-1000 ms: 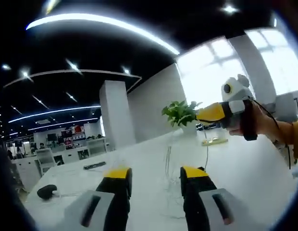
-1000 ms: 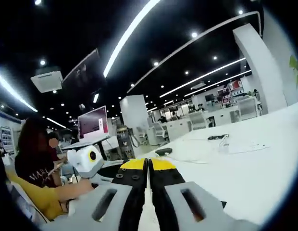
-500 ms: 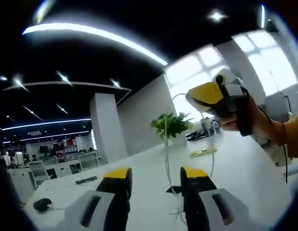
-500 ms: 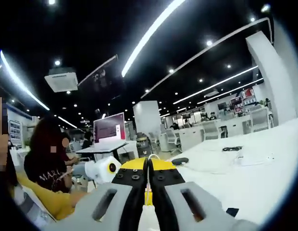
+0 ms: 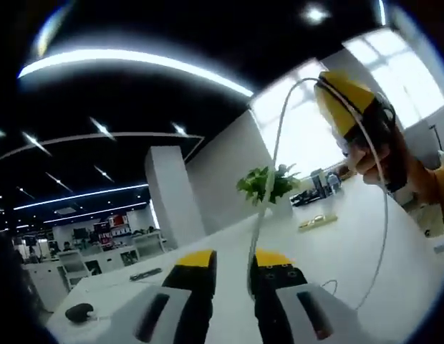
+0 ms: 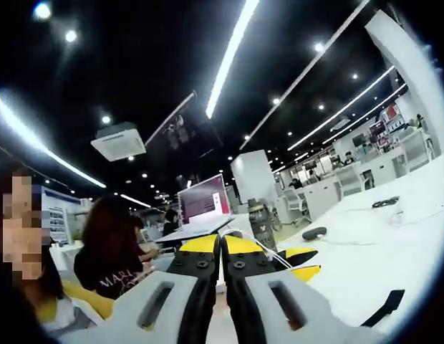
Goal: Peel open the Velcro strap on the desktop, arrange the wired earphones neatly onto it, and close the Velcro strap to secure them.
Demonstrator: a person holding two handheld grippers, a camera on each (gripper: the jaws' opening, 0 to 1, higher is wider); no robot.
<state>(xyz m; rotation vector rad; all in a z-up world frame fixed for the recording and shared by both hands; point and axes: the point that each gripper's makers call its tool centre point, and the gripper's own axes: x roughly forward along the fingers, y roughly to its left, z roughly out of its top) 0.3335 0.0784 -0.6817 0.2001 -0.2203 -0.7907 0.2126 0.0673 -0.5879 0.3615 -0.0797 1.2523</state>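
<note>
A white earphone cable (image 5: 268, 179) hangs in a long loop from my right gripper (image 5: 344, 100), held high at the upper right by a hand. The cable drops into the narrow gap of my left gripper (image 5: 233, 259), along the inner edge of its right jaw. A visible gap remains between those yellow-tipped jaws. In the right gripper view my right gripper (image 6: 221, 244) is shut, and the earphone cable (image 6: 261, 249) comes out between its tips. The left gripper (image 6: 301, 263) shows just beyond it. A black Velcro strap (image 6: 389, 306) lies on the white desktop (image 6: 365, 265).
A potted plant (image 5: 268, 183), a flat yellowish item (image 5: 316, 221), a black mouse (image 5: 79, 312) and a dark flat object (image 5: 146, 274) sit on the long white table. People sit at the left beside a monitor (image 6: 204, 202). A mouse (image 6: 314, 233) lies farther back.
The right gripper has risen with the cable, drawing it into a tall loop. The left jaws have narrowed around the hanging cable. Both views have tilted upward.
</note>
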